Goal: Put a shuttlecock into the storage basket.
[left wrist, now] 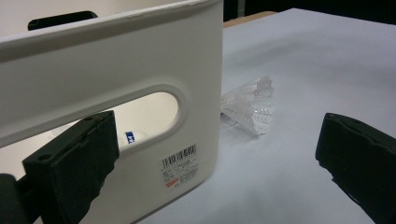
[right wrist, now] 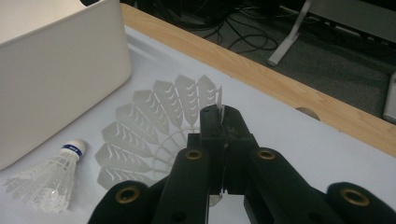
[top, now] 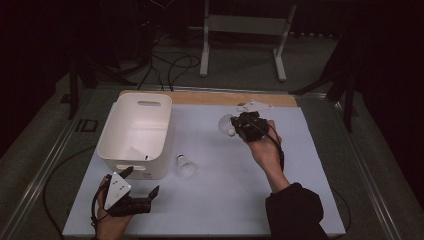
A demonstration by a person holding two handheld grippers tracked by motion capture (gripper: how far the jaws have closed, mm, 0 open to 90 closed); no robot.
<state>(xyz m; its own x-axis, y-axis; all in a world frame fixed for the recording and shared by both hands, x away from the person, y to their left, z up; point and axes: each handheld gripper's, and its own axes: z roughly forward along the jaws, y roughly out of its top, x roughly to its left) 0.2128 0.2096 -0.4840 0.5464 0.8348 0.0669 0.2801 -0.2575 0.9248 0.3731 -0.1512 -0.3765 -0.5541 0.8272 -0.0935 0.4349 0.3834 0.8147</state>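
Shuttlecock (right wrist: 154, 126) in raised right hand-held gripper (right wrist: 223, 122)

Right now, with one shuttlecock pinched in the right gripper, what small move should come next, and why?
Probably carry the right gripper left, over the white bin. Its jaws are shut on the held shuttlecock by the skirt rim, above the mat and apart from the bin. The left gripper waits open beside the bin, near the second shuttlecock.
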